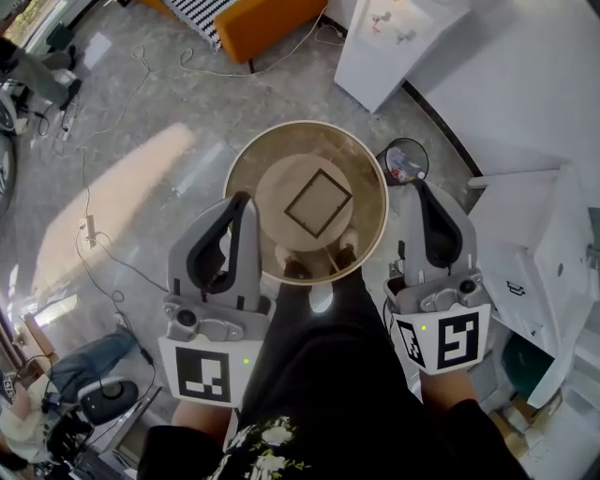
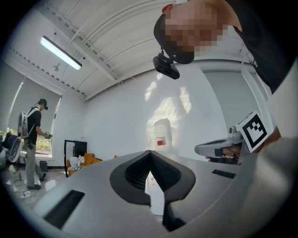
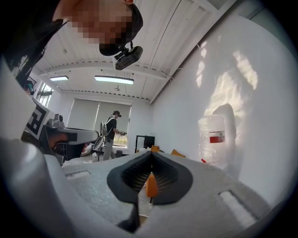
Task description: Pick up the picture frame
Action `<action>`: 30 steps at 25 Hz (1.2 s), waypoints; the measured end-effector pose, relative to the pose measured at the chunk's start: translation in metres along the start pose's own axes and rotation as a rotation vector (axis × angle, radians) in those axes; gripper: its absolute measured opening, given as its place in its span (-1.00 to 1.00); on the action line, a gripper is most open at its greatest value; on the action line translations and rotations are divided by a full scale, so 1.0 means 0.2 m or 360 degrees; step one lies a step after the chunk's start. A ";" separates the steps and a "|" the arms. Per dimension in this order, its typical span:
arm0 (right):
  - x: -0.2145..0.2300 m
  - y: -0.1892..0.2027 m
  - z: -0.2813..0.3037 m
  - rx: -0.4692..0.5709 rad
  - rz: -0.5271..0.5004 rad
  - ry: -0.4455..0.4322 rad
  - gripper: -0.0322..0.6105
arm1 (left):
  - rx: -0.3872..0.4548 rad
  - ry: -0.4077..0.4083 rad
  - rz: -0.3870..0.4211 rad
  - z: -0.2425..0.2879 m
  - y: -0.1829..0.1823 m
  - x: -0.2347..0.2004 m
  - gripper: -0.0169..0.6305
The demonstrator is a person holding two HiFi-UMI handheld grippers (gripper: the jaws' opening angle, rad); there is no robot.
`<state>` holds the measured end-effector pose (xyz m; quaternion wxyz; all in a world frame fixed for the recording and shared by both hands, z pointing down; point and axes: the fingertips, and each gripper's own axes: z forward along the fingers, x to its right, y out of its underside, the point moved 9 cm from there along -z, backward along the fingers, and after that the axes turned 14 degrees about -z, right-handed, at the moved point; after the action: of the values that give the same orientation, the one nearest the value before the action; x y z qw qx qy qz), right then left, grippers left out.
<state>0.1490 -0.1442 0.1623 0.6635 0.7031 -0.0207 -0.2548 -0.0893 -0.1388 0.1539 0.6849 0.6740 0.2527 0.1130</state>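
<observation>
Floor (image 1: 141,187) of grey stone surrounds a round glass table (image 1: 240,164) bearing a dark rectangular picture frame (image 1: 319,202). Beside the table, our left gripper (image 1: 241,201) and right gripper (image 1: 419,187) are closed, empty.

A recording lab or studio: bare white walls (image 2: 121,121), a strip light (image 2: 60,52), loose cables (image 1: 84,187) on the floor (image 1: 141,187), another person (image 2: 33,135) wearing a backpack rig.

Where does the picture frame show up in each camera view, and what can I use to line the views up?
Head view: the picture frame lies in the middle of the picture, flat on the round table.
Left gripper view: not in it.
Right gripper view: not in it.
Shared landmark: the orange sofa, at the top of the head view, low left in the left gripper view, and apparently just above the jaws in the right gripper view.
</observation>
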 end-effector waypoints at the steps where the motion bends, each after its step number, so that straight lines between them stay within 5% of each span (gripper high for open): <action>1: 0.02 0.01 0.01 0.0010 0.0004 -0.0016 -0.91 | 0.0003 -0.0022 -0.0006 0.01 0.00 0.01 -0.93; 14: 0.22 0.13 0.10 0.0036 0.0049 -0.0280 -0.91 | -0.0022 -0.0275 -0.0008 0.08 0.08 0.17 -0.93; 27: 0.19 0.41 0.14 -0.0044 0.0119 -0.0418 -0.90 | -0.0187 -0.0313 -0.0057 0.15 0.35 0.17 -0.92; 30: 0.17 0.45 0.15 -0.0045 0.0121 -0.0418 -0.90 | -0.0220 -0.0281 -0.0066 0.17 0.39 0.17 -0.79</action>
<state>0.1948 -0.1943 0.2363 0.6742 0.6530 -0.1302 -0.3196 -0.0289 -0.1468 0.2232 0.7516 0.6270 0.1969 0.0561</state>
